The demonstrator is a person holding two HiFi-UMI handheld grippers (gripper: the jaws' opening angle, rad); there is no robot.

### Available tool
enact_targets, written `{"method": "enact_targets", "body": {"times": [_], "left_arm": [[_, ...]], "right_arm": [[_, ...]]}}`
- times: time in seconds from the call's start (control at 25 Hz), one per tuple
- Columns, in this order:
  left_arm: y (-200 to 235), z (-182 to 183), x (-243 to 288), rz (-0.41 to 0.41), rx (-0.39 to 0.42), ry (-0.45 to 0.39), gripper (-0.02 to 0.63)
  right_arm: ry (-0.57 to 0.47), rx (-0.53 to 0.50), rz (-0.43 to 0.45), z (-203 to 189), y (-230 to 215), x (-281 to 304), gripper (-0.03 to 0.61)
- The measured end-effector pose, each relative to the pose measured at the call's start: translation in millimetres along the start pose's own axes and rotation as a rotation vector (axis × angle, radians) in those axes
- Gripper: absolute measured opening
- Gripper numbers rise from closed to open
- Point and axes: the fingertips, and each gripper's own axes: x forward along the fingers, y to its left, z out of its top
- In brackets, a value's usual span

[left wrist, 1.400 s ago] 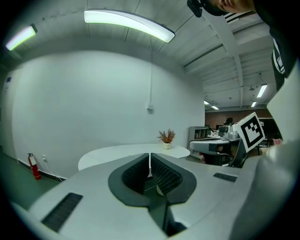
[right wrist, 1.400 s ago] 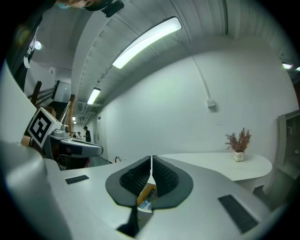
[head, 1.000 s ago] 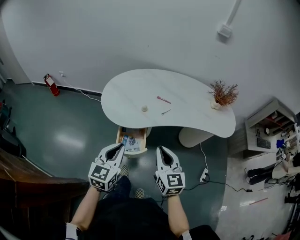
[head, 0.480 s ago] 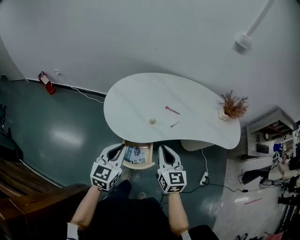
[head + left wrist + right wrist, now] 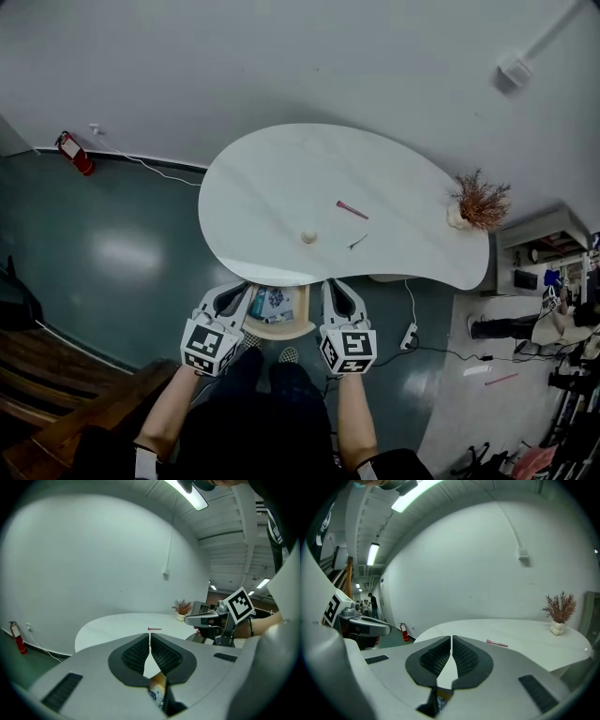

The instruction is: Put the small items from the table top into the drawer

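A white kidney-shaped table (image 5: pixel 272 187) carries a small cream round item (image 5: pixel 308 237), a pink stick (image 5: pixel 352 210) and a thin dark clip-like item (image 5: pixel 357 243). Under its near edge a wooden drawer (image 5: pixel 278 327) stands pulled out, with a blue-and-white packet (image 5: pixel 273 302) inside. My left gripper (image 5: pixel 231 298) hangs shut and empty at the drawer's left side. My right gripper (image 5: pixel 340 296) is shut and empty at the drawer's right. The pink stick (image 5: pixel 154 629) shows beyond the left gripper (image 5: pixel 150 637), and the same pink stick (image 5: pixel 497 643) lies right of the right gripper (image 5: pixel 452 639).
A dried plant in a small white pot (image 5: pixel 481 202) stands at the table's right end. A red fire extinguisher (image 5: pixel 73 153) leans on the wall at left. A power strip (image 5: pixel 409 337) and cable lie on the floor at right. Dark wooden furniture (image 5: pixel 56 412) sits lower left.
The table and drawer have come nearer, and both grippers, formerly short of the table, now flank the open drawer at its near edge. Both stayed shut.
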Motion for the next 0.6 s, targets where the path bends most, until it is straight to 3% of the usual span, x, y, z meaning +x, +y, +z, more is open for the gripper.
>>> {"method": "enact_targets", "body": {"times": [0.32,0.6], "left_arm": [[18.5,-31.4,39.4,0.008,-0.038,0.063,0.026],[37.6,-58.1,64.7,0.073,-0.103,0.104,0.026]], "right_arm": [[0.05,-0.003,0.026,-22.1,-21.3,52.3,0.035],[0.107,0.011,0.106,-49.3,-36.8,101.6,0.035]]}}
